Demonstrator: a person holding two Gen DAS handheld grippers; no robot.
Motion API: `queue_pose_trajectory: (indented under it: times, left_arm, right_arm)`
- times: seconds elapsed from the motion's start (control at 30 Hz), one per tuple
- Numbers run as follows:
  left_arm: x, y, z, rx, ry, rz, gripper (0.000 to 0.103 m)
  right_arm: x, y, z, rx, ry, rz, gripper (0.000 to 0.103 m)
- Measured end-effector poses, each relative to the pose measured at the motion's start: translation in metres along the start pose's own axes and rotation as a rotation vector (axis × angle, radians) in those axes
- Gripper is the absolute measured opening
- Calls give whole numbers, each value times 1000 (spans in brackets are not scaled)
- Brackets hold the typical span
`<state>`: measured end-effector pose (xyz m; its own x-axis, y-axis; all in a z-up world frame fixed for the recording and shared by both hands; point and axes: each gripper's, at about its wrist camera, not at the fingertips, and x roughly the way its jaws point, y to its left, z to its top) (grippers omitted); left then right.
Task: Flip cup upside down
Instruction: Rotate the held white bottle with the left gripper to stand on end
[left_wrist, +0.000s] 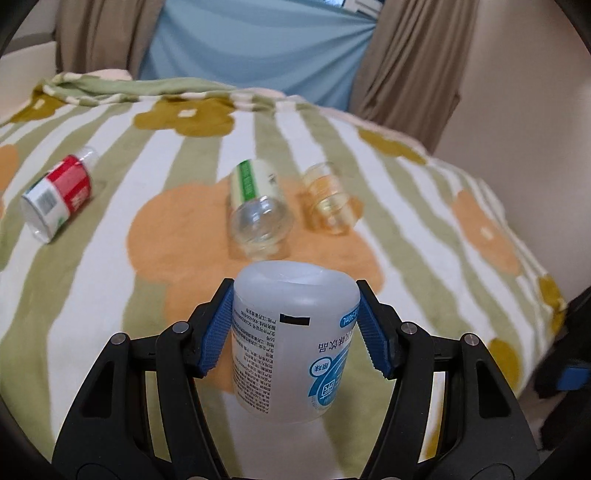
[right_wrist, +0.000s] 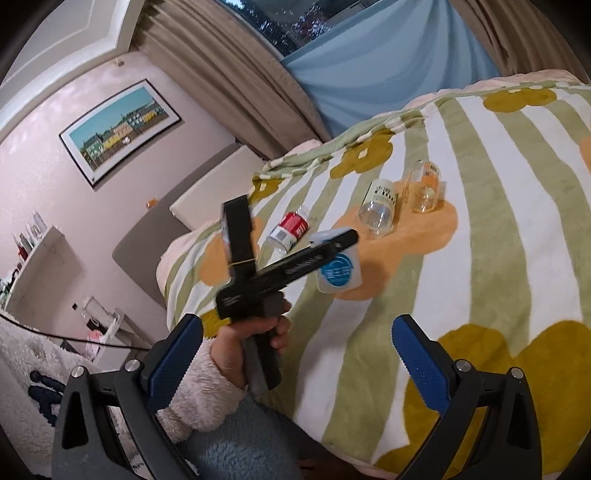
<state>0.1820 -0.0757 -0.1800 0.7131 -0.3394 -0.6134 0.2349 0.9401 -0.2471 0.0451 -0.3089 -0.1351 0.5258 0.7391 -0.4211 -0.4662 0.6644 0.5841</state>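
Left gripper (left_wrist: 295, 321) clamping inverted cup (left_wrist: 291, 339), open blanket (left_wrist: 424, 266) around

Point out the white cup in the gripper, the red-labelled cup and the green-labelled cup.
white cup (left_wrist: 295, 332), left wrist view, printed side wall
red-labelled cup (left_wrist: 68, 186), left wrist view, red label band
green-labelled cup (left_wrist: 255, 184), left wrist view, label

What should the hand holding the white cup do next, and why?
Probably lower it and let go. The left gripper clamps the white cup with its closed bottom already up and its print upside down, just above the blanket. Setting the rim on the flat fabric and opening the jaws would likely finish the flip. The right gripper is open and idle.
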Motion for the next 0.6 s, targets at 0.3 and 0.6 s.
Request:
queue_pose_trajectory:
  times: [0.3, 0.6]
  left_arm:
    - [5, 23, -14, -4, 44, 28, 60]
    - [-9, 12, -21, 50, 143, 41, 60]
  right_arm:
    - [3, -5, -6, 9, 18, 1, 102]
    - [14, 5, -5, -20, 39, 28, 102]
